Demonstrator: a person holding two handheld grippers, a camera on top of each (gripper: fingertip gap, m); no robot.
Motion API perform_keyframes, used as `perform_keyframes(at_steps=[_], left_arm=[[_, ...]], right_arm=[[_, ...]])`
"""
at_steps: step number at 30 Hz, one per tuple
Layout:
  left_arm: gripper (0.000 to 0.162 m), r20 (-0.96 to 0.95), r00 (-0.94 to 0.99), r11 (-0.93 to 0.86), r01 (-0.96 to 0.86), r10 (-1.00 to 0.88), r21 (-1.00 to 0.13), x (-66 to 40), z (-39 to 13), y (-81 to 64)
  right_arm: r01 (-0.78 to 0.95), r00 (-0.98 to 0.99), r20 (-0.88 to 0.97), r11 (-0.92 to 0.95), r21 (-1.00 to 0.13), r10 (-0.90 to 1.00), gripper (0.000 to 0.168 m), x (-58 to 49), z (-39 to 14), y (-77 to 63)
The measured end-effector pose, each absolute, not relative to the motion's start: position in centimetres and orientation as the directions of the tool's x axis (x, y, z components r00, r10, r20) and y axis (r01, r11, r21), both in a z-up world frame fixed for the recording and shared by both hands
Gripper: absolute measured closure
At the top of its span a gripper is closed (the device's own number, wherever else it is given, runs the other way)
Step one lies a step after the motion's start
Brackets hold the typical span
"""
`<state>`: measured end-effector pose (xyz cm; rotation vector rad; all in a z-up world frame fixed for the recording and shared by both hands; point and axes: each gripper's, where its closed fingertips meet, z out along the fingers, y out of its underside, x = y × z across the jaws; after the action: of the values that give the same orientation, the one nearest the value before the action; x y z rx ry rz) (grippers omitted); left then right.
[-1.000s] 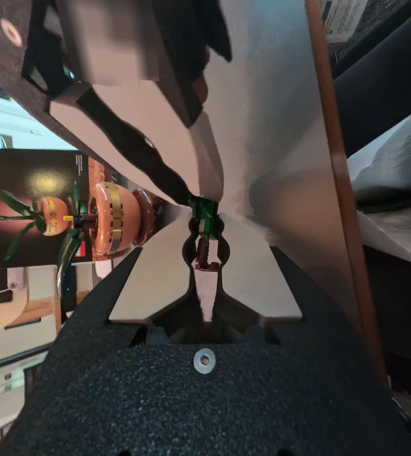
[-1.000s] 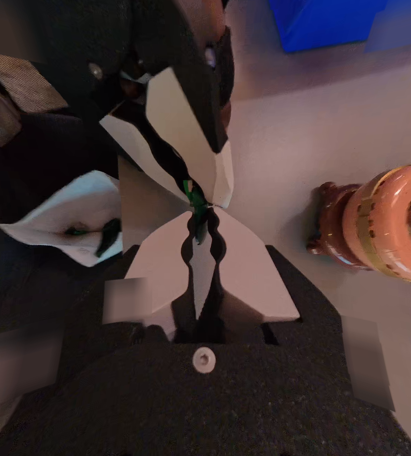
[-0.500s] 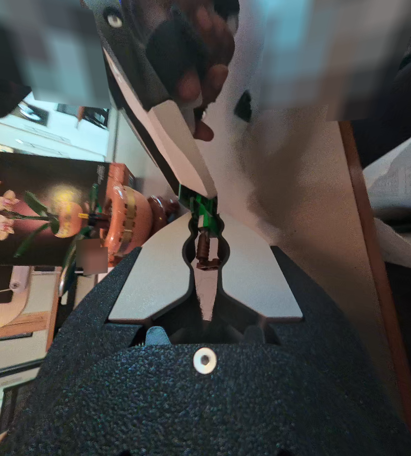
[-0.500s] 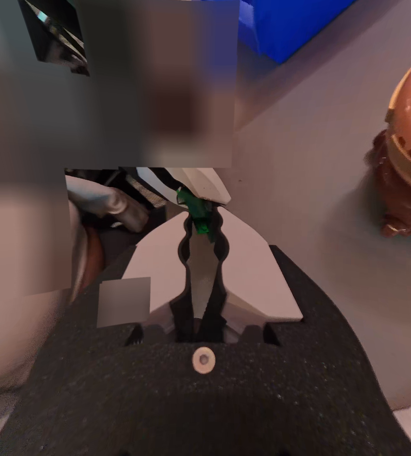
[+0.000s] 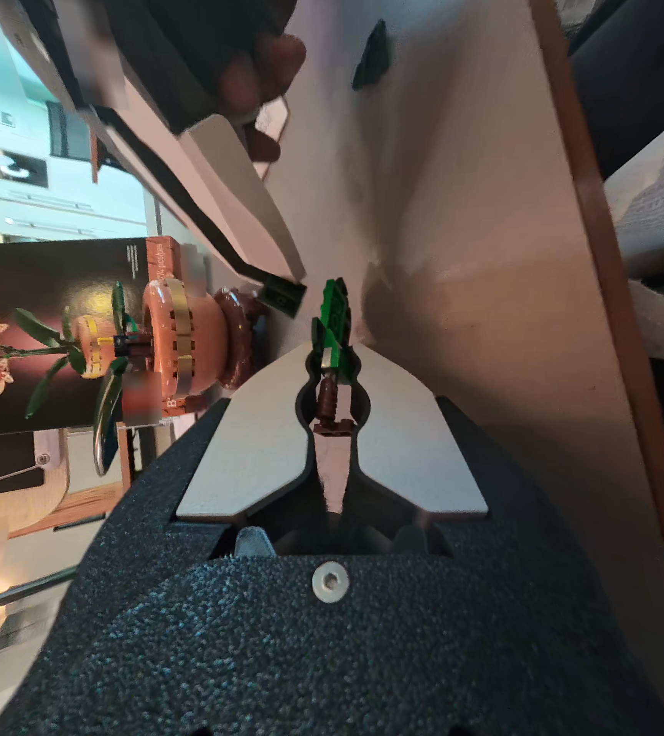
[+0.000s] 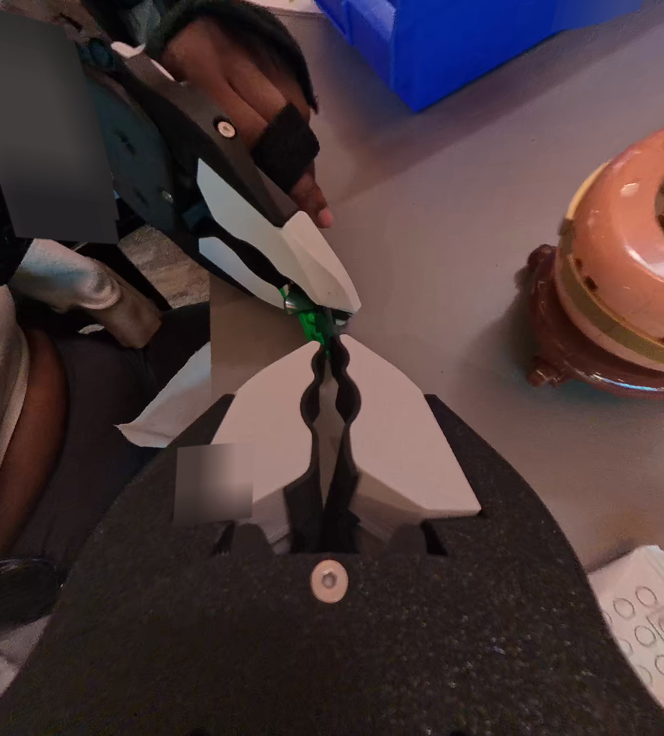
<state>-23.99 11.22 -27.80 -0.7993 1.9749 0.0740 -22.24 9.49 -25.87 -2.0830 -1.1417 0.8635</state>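
In the left wrist view, the left gripper (image 5: 332,358) pinches a green leaf piece (image 5: 336,318) on a brown stem (image 5: 328,398); the right gripper (image 5: 282,296) grips a dark green brick (image 5: 282,296), apart from it.

In the right wrist view, the right gripper (image 6: 328,350) fingers are closed, though what they hold is hidden; the pink pot (image 6: 621,278) stands mid-counter (image 6: 422,239), near.

The brick-built pot (image 6: 641,255) is cut off by the right wrist view's right edge; the blue bin (image 6: 461,44) runs past its top edge; what the right gripper (image 6: 328,350) pinches is too small to tell there; the plant box (image 5: 55,338) is cut at the left wrist view's left edge.
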Motion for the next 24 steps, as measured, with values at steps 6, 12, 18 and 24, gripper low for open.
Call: perform_keyframes(at_steps=[6, 12, 18, 24], left_arm=[[0.151, -0.768, -0.197, 0.651, -0.678, -0.61, -0.342, -26.2, -27.0, 13.2], [0.151, -0.714, -0.024, 0.539, -0.674, -0.7, -0.506, -27.3, -25.2, 13.4], [0.151, -0.715, 0.027, 0.542, -0.633, -0.698, -0.553, -27.5, -23.7, 13.0], [0.151, -0.716, 0.06, 0.541, -0.612, -0.696, -0.577, -28.0, -22.8, 13.2]], right_arm=[[0.544, 0.473, -0.085, -0.366, -0.755, 0.877, 0.165, -20.4, -24.2, 7.6], [0.658, 0.368, 0.163, -0.133, -0.741, 0.915, 0.165, -26.0, -25.7, 0.7], [0.767, 0.36, 0.41, -0.015, -0.642, 0.838, 0.157, -27.2, -29.4, 0.2], [0.746, 0.395, 0.411, -0.025, -0.666, 0.822, 0.145, -25.9, -28.2, 0.7]])
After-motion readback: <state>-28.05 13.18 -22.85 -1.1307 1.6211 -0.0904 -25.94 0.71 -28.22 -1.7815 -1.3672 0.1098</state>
